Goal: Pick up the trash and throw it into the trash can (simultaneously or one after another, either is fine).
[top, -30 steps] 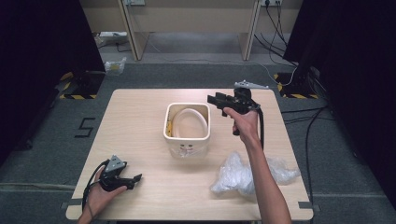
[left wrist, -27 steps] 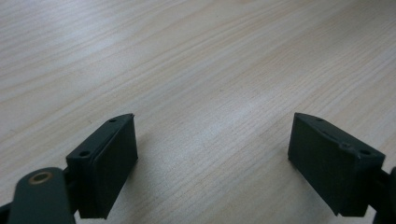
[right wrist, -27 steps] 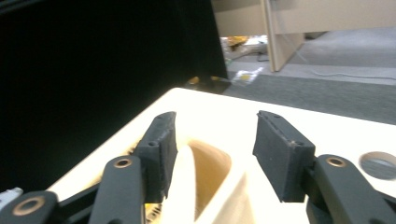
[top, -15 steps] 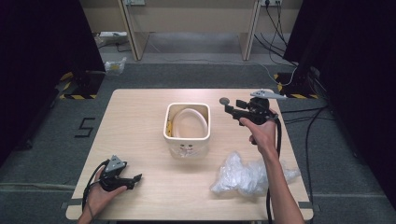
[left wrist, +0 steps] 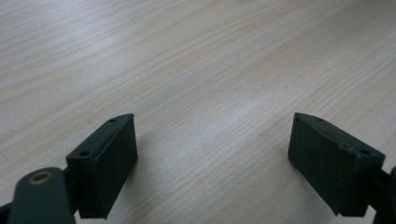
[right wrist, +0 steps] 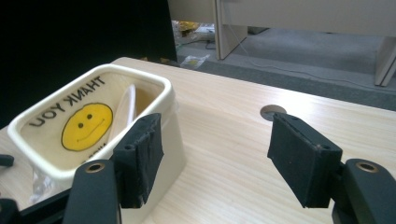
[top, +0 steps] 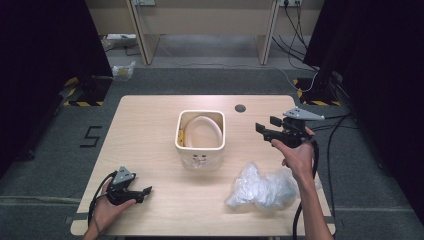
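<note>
Resting low at the table's near-left corner, your left gripper (top: 141, 192) holds its jaws wide over bare pale wooden table (left wrist: 210, 70). Your right gripper (top: 266, 127), jaws also wide and empty, hangs beyond the crumpled clear plastic bag (top: 262, 189). It points left at the cream rectangular plastic tub (top: 201, 150) mid-table; the tub stands upright, mouth up, long axis running away from you.
</note>
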The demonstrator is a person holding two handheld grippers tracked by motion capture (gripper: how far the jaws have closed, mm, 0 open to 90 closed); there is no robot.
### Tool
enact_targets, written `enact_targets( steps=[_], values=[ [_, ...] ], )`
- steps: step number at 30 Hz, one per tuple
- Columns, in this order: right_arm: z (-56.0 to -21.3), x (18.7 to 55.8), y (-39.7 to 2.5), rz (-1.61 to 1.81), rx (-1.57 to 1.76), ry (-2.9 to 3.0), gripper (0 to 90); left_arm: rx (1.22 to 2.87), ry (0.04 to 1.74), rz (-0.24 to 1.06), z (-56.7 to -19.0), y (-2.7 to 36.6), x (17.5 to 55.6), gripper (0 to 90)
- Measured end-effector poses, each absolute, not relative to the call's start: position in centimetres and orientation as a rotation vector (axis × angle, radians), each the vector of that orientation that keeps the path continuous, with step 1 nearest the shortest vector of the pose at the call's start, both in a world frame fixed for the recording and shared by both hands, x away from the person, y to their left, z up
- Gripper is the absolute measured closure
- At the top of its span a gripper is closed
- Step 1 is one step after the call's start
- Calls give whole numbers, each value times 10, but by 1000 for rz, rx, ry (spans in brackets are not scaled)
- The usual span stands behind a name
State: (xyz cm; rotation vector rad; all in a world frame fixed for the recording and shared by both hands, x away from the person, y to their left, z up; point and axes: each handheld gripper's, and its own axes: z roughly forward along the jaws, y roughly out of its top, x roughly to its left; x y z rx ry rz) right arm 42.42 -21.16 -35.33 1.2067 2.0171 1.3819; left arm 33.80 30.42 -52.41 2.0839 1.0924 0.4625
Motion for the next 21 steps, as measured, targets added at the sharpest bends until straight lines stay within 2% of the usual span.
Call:
enact_targets(
  steps=[21],
  values=[
    [-390,379,-276,1195,1356,1939,356,2083,1093,462,-524,304,338,146]
  ],
)
